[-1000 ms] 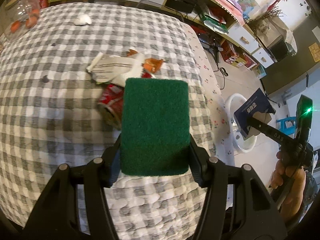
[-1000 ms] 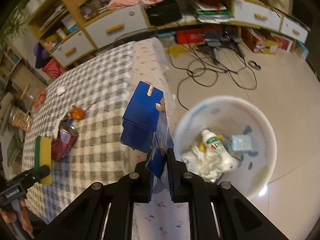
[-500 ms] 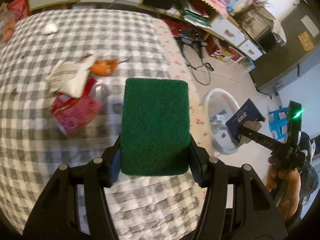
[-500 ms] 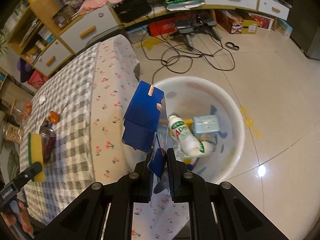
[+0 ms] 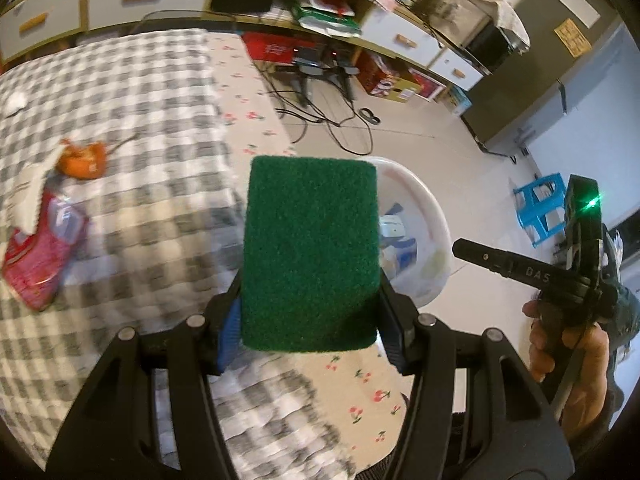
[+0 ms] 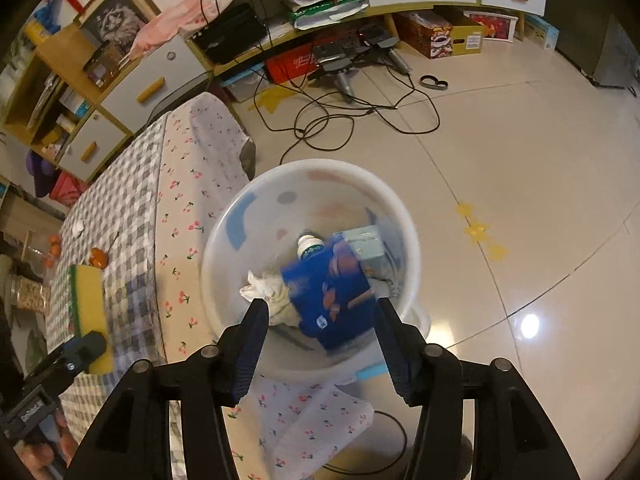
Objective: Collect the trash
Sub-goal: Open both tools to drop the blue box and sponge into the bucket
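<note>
The right gripper (image 6: 318, 330) hangs over the white bin (image 6: 404, 216) on the floor, its jaws spread wide apart with nothing between them; just below them the blue carton (image 6: 330, 298) lies tilted inside the bin, blurred, on top of the other rubbish; beside it in there sit a crumpled white tissue (image 6: 264, 292), the capped top of a small white bottle (image 6: 309, 243) and a pale blue box (image 6: 366, 240) against the far wall; the bin stands right by the hanging flowered edge of the cloth

The left gripper (image 5: 310, 316) has its jaws clamped on the sponge (image 5: 312, 250), green scouring face up, yellow underside showing in the right wrist view; it is held above the edge of the checked surface (image 5: 152, 128), with the bin's rim (image 5: 432, 216) showing past it; back on the surface lie a crushed red can (image 5: 40, 256), a white striped paper (image 5: 28, 196) over its top end, and an orange peel (image 5: 82, 160) just beyond; a small white scrap (image 5: 14, 102) lies well apart, farther back
</note>
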`<control>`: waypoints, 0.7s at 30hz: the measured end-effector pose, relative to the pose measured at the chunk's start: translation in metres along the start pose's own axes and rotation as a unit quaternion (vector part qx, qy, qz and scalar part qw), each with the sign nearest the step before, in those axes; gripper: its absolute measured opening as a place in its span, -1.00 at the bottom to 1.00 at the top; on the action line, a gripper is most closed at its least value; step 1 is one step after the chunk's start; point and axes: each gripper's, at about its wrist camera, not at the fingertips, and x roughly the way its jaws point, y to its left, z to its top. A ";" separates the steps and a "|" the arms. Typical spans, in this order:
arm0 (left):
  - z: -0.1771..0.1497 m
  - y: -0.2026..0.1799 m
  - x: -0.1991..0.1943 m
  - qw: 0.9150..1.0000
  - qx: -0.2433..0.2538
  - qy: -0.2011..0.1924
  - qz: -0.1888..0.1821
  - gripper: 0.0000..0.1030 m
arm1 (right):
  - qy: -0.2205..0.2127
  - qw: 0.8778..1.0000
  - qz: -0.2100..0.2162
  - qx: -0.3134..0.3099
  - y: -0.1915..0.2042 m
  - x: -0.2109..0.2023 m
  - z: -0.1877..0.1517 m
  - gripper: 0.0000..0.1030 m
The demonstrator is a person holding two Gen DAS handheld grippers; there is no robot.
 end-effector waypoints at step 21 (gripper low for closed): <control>0.002 -0.064 0.059 0.994 0.097 0.001 -0.041 0.15 | -0.023 0.999 -0.040 0.000 -0.053 -0.027 -0.011 0.15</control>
